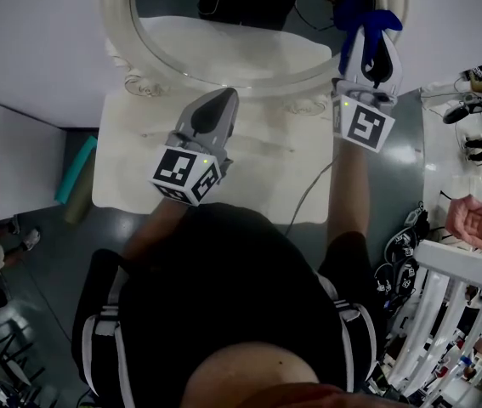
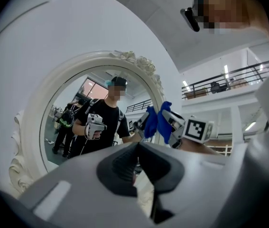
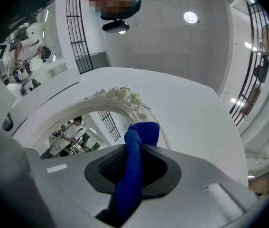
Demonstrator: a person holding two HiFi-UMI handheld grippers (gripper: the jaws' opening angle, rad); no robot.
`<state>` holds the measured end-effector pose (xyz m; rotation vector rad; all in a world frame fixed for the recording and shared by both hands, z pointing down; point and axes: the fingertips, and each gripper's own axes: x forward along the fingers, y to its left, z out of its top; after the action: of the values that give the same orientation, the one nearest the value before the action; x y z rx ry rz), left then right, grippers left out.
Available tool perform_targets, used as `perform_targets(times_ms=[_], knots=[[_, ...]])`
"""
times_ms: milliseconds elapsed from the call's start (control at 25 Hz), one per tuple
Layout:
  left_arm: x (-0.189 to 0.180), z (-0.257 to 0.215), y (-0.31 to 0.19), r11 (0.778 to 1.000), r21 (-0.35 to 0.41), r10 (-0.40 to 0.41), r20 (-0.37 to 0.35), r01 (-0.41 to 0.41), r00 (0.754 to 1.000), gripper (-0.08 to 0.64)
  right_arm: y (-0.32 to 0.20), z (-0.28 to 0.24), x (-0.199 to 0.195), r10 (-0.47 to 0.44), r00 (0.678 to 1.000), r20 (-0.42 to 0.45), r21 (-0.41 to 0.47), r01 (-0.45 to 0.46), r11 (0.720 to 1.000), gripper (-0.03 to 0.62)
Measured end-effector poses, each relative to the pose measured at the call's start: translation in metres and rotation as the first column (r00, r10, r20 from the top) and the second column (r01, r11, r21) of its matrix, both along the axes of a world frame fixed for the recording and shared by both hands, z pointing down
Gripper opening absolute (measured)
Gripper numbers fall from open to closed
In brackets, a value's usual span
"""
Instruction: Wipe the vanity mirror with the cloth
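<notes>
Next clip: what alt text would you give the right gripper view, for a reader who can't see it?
The right gripper has its jaws shut on a blue cloth, whose bunched end sticks up in front of the mirror. The mirror's carved white frame stands against a white wall, and its glass reflects a person in a white shirt.

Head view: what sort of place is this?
Probably a lab or workshop hall, not a home: a balcony railing overhead, a white rack, and loose cables on the floor.
</notes>
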<state>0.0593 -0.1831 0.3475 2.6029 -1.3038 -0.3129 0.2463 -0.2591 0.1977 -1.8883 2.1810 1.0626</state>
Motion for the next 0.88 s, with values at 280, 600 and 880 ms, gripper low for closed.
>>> perform_targets(times_ms=[280, 600, 880], knots=[[0.001, 0.000, -0.003, 1.000, -0.001, 0.004, 0.000, -0.004, 1.000, 0.011, -0.015, 0.000, -0.006, 0.055, 0.994, -0.097, 0.000, -0.055, 0.998, 0.069], [-0.004, 0.001, -0.004, 1.000, -0.011, -0.004, -0.002, 0.004, 1.000, 0.011, -0.027, 0.006, -0.009, 0.151, 0.984, -0.092, -0.028, -0.154, 0.988, 0.069], [-0.010, 0.004, -0.006, 1.000, -0.015, -0.019, 0.000, 0.019, 1.000, 0.011, -0.029, 0.009, -0.003, 0.180, 0.977, 0.115, -0.041, -0.176, 0.984, 0.069]])
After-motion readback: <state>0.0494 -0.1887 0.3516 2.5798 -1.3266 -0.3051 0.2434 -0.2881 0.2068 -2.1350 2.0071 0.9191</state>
